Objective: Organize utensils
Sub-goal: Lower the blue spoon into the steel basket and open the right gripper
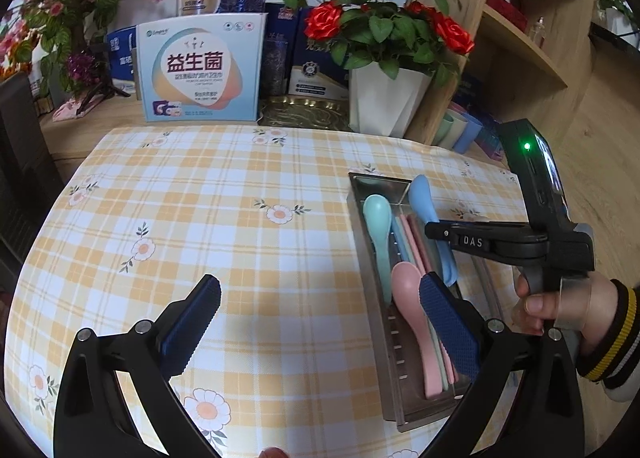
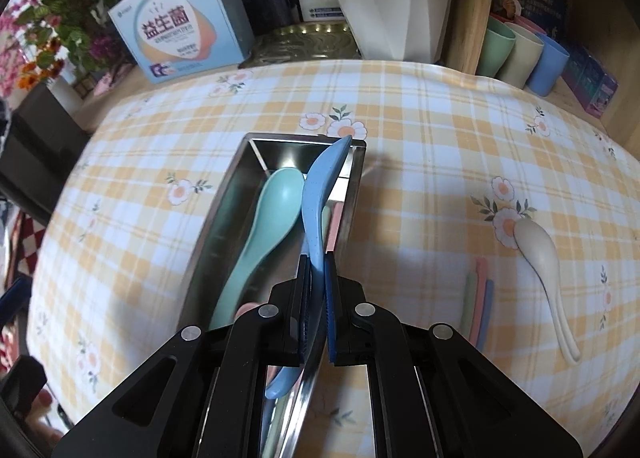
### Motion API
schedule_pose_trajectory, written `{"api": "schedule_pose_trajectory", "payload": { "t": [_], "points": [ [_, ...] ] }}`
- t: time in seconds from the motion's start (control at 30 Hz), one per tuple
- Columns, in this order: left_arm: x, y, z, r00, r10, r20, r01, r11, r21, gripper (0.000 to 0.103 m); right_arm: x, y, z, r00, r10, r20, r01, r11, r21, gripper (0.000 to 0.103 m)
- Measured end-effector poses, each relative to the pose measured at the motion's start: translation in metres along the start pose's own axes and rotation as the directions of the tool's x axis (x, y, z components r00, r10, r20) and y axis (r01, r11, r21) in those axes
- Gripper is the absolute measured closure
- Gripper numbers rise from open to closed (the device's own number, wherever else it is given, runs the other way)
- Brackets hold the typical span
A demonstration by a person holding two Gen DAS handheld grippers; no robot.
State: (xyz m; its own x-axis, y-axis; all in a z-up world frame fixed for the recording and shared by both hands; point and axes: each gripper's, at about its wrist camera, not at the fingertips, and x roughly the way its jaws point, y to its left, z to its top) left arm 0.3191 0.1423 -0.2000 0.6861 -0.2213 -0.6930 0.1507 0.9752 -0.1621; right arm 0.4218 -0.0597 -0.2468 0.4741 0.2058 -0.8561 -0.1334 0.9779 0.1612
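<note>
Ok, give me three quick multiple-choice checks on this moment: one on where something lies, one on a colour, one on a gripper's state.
1. Where is the cream spoon?
A. in the metal tray
B. on the tablecloth, outside the tray
C. in a cup

2. What colour is the spoon in the right gripper?
A. pink
B. green
C. blue

3. How is the left gripper?
A. open, holding nothing
B. shut on a spoon
C. shut on the tray

Answers: 1 B, it lies on the tablecloth, apart from the metal tray. 2 C, the blue spoon sits between the pads. 3 A, its fingers stand wide apart.
</note>
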Motion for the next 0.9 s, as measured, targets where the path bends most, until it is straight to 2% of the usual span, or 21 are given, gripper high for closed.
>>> {"api": "schedule_pose_trajectory", "payload": {
  "t": [0.2,0.53,0.63,0.9],
  "points": [
    [0.003,0.006,-0.002,1.0,-0.006,-0.005,0.006,1.0,-0.019,0.006,0.006,0.011,0.007,0.999,-0.036,-0.018,0.035,0.997,-0.068,0.096],
    [0.009,0.011,-0.004,0.999,0.029,-0.021,-0.03,0.997,-0.07,0.006,0.012,0.012,0.007,0.999,-0.041,-0.021,0.04,0.997,-0.06,0.096],
    [0.008,0.012,-0.003,0.999,0.037,-0.024,-0.039,0.996,-0.079,0.006,0.008,0.014,0.007,0.999,-0.044,0.001,0.044,0.996,-0.077,0.095],
    [-0.001,0.002,-0.001,0.999,0.039,-0.025,-0.041,0.995,-0.088,0.006,-0.021,0.004,-0.011,0.992,0.081,0.092,-0.079,0.997,-0.024,0.095]
  ]
}}
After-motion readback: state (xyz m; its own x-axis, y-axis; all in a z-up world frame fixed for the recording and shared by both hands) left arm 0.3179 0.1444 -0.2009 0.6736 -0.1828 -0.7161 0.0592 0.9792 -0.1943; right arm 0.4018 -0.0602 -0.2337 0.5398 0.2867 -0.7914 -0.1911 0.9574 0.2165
